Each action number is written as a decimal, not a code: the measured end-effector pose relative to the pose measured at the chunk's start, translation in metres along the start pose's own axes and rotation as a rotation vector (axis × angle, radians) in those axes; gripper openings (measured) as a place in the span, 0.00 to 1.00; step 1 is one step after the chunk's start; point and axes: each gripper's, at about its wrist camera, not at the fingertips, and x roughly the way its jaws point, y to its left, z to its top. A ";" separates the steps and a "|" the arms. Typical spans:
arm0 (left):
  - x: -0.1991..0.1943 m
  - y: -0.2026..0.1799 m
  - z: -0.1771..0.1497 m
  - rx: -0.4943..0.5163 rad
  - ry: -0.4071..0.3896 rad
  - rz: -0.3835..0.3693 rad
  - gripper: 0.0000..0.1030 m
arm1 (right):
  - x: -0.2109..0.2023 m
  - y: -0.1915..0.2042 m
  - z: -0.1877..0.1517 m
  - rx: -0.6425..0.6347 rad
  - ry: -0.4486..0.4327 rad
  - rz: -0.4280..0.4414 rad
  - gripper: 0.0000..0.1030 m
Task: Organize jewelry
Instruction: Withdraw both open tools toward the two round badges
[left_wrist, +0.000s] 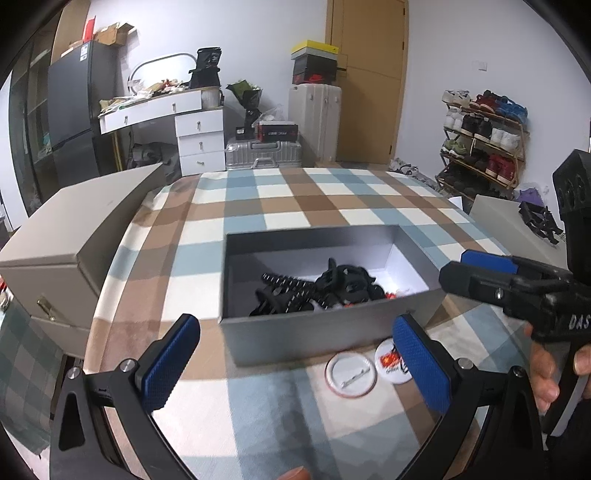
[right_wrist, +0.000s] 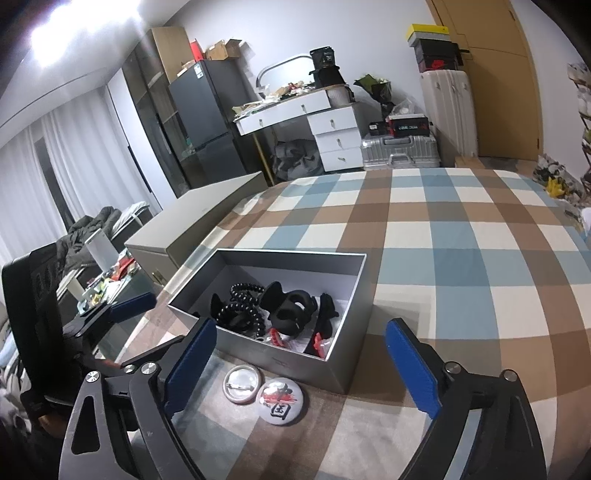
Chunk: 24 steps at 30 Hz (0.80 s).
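A silver open box (left_wrist: 314, 332) (right_wrist: 295, 363) stands on the checked tablecloth (left_wrist: 295, 199). Inside lie a black bead string (left_wrist: 291, 288) (right_wrist: 240, 299), black hair claws (left_wrist: 343, 280) (right_wrist: 291, 310) and small red pieces (right_wrist: 277, 338). Two round badges rest on the cloth just in front of the box: one back side up (left_wrist: 351, 374) (right_wrist: 242, 384), one printed side up (left_wrist: 389, 360) (right_wrist: 280, 398). My left gripper (left_wrist: 295, 325) is open, nothing between its blue pads. My right gripper (right_wrist: 301, 328) is open and empty too, near the box's right corner (left_wrist: 458, 269).
A beige drawer cabinet (left_wrist: 74, 240) (right_wrist: 192, 229) stands against the table's left side. A hand (left_wrist: 546, 369) holds the right gripper's handle. The left gripper (right_wrist: 122, 310) shows at the left of the right wrist view. Behind the table are a dresser, suitcases and a shoe rack (left_wrist: 480, 147).
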 end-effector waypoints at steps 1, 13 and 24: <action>-0.001 0.002 -0.002 -0.004 0.001 0.004 0.99 | 0.001 0.000 -0.001 -0.003 0.006 -0.007 0.94; 0.001 0.014 -0.015 -0.038 0.024 0.019 0.99 | 0.018 0.002 -0.014 -0.037 0.130 -0.100 0.98; 0.005 0.011 -0.025 -0.019 0.044 -0.014 0.99 | 0.041 0.010 -0.032 -0.135 0.254 -0.158 1.00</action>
